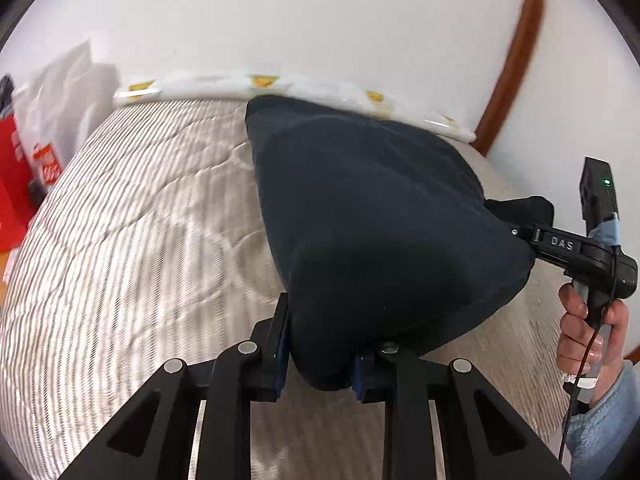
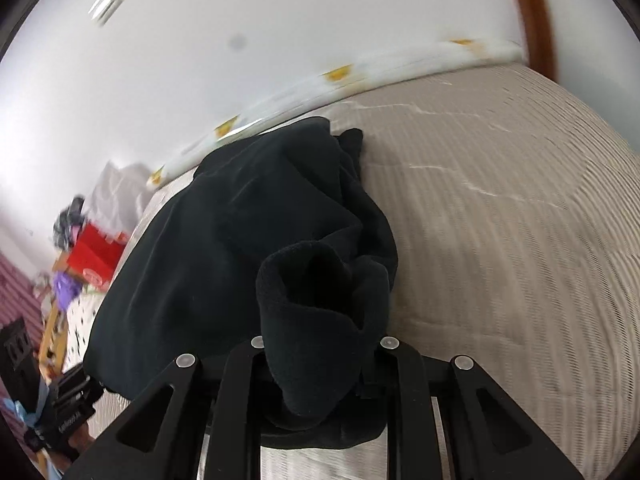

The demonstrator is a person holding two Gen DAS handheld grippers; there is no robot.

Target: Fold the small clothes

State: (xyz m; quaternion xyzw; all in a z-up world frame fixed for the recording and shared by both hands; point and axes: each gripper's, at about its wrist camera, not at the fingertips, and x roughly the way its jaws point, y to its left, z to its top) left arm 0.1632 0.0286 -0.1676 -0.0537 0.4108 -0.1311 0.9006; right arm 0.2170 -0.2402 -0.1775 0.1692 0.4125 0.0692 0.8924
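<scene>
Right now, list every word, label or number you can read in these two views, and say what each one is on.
"DAS": raised letters on the right hand-held gripper, seen from the left wrist view.
White print on the red box: blurred, unreadable.
White mark on the same red box in the right wrist view: blurred, unreadable.
Small lettering on the left hand-held gripper: too small and blurred to read.
Nothing readable on the dark garment or the bedspread.

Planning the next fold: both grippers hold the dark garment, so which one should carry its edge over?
Probably the left gripper: it pinches a smooth, taut edge of the garment, with open bed beside it. The right gripper holds a bunched, rolled wad.
</scene>
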